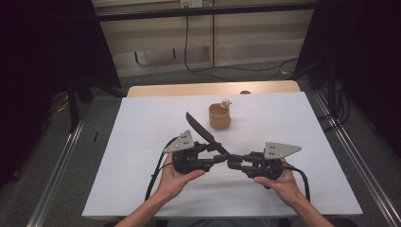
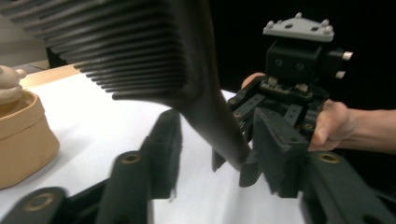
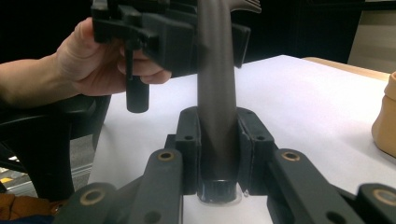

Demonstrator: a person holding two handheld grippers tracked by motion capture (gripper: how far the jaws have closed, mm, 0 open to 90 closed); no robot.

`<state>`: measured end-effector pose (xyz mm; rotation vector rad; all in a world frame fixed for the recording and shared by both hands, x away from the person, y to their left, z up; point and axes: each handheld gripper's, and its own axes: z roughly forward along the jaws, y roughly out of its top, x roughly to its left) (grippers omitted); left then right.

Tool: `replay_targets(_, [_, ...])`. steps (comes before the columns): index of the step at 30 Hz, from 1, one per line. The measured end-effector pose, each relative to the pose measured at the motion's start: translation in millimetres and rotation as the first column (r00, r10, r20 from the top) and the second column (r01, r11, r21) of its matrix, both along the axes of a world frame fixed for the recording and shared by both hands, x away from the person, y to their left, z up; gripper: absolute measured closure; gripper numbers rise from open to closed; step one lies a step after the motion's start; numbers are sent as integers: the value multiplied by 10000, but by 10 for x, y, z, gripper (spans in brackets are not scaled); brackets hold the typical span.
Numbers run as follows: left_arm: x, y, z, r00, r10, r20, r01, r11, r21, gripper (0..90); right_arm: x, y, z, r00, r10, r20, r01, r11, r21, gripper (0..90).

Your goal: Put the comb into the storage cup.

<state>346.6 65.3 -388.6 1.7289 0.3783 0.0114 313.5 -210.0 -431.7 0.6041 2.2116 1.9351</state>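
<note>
One black comb (image 1: 202, 132), one tan cup (image 1: 220, 117), two grippers, left (image 1: 213, 159) and right (image 1: 231, 162).

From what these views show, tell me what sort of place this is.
Probably a lab or recording room, not a home. A white-covered table stands on a grey floor between dark curtains, metal rails run along both sides, and loose cables trail past the far wall.

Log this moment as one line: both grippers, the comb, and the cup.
right gripper: shut on comb handle | left gripper: jaws around comb, not yet gripping | tan cup: upright on table, untouched
</note>
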Motion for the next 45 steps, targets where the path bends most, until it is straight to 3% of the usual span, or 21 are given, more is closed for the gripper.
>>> replay_targets(8, [28, 7, -25, 9992, -77, -399, 57, 9987, -502, 627, 3, 19, -10, 9999, 105, -12, -105, 9999, 93, 722])
replay_targets(13, [56, 20, -39, 9948, -231, -989, 126, 9943, -1057, 661, 4, 28, -10, 9999, 135, 18, -135, 9998, 138, 723])
replay_targets(45, [69, -3, -21, 9879, -448, -1484, 277, 9929, -1154, 727, 16, 49, -20, 9994, 149, 328, -141, 9996, -224, 718])
